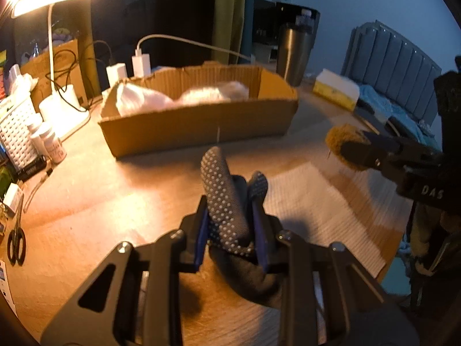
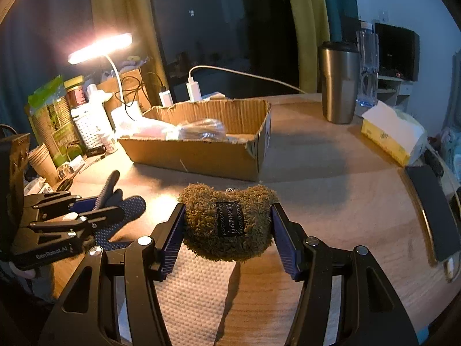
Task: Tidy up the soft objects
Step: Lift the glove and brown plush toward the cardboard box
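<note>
My left gripper (image 1: 230, 225) is shut on a dark glove with white grip dots (image 1: 222, 190), held above the wooden table; the glove's fingers stick up past the fingertips. It also shows in the right wrist view (image 2: 121, 210), at the left. My right gripper (image 2: 227, 222) is shut on a fuzzy olive-brown pouch with a black label (image 2: 227, 222), held above a white paper towel (image 2: 190, 294). The pouch also shows in the left wrist view (image 1: 343, 141), at the right. An open cardboard box (image 1: 196, 121) holding white soft items stands behind both grippers.
A lit desk lamp (image 2: 100, 47), chargers with cables (image 1: 141, 63), a white basket (image 1: 15, 132), small bottles and scissors (image 1: 16, 242) crowd the left. A steel tumbler (image 2: 338, 82), a water bottle, a yellow tissue pack (image 2: 391, 132) and a dark phone (image 2: 432, 216) sit at the right.
</note>
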The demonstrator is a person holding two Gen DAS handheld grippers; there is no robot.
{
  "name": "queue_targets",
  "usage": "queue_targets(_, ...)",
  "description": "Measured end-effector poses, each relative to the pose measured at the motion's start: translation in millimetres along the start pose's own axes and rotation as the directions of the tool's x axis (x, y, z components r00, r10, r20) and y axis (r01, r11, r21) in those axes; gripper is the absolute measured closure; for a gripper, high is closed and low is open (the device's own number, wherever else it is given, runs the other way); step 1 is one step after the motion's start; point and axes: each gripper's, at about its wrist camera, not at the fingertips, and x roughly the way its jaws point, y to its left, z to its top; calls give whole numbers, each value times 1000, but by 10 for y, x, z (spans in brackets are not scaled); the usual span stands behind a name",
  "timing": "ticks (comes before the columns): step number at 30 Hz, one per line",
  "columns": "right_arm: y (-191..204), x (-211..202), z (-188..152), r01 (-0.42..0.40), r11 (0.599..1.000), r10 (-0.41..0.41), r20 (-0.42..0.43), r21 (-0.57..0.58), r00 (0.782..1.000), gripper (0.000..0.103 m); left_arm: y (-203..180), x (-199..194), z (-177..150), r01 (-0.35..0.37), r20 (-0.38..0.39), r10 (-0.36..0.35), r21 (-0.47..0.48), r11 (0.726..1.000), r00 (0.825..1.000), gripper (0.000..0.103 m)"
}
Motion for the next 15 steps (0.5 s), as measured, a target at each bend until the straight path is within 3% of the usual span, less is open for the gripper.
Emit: queue_targets(15, 16, 7, 336, 13, 1000, -13, 32, -21, 999, 42, 171, -247, 393, 23, 102, -20, -25, 999, 995, 74)
